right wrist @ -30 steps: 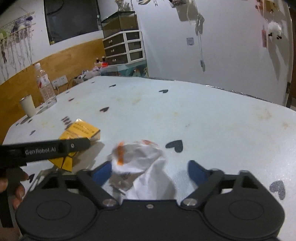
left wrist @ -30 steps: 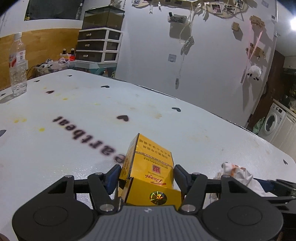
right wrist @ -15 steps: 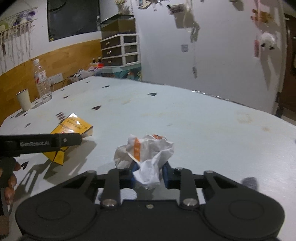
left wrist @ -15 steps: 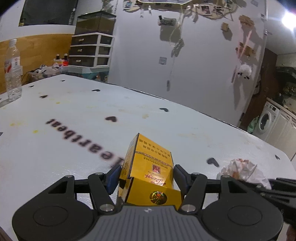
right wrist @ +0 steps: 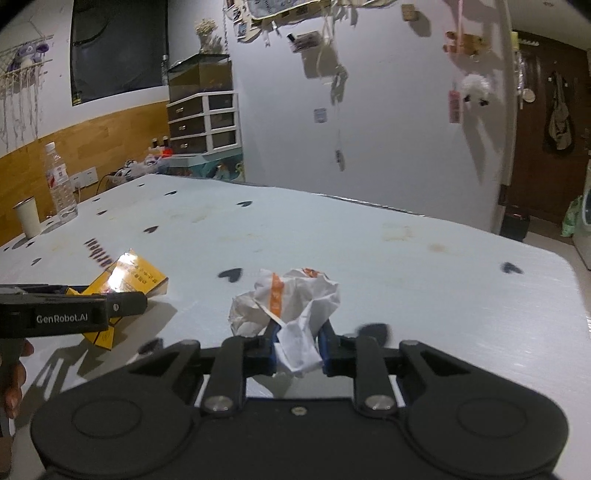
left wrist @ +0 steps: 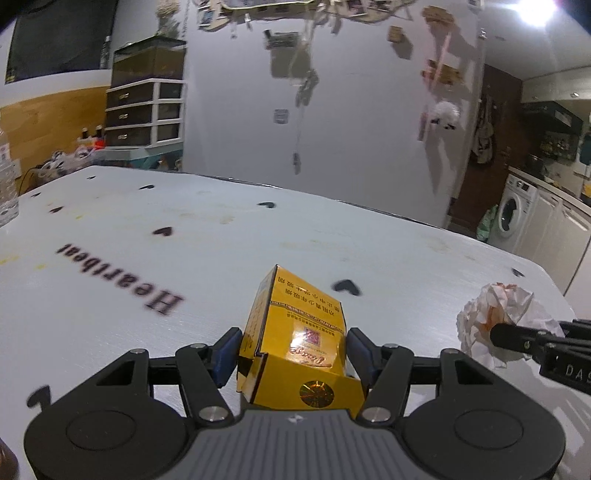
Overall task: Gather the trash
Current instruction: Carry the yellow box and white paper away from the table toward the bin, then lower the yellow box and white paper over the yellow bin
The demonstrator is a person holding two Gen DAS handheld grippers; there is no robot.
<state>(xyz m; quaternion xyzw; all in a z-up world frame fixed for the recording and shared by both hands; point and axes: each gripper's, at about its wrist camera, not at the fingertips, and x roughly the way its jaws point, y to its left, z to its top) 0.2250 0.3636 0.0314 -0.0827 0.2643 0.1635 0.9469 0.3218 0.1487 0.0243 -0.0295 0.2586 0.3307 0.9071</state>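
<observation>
Box clamped in left claw | right claw closing, pinching paper wad

Dim room, ceiling lamp glare upper right, motion blur, fisheye-curved edges

Right claw closing on crumpled paper — pads pressing it.

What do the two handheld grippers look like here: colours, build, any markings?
Both are matte black. The left gripper has a grey ribbed centre plate, round side discs, silver pivot screws and blue finger pads; its side reads "GenRobot.AI" in white. The right gripper has the same black linkage arms, silver screws and blue pads.
</observation>
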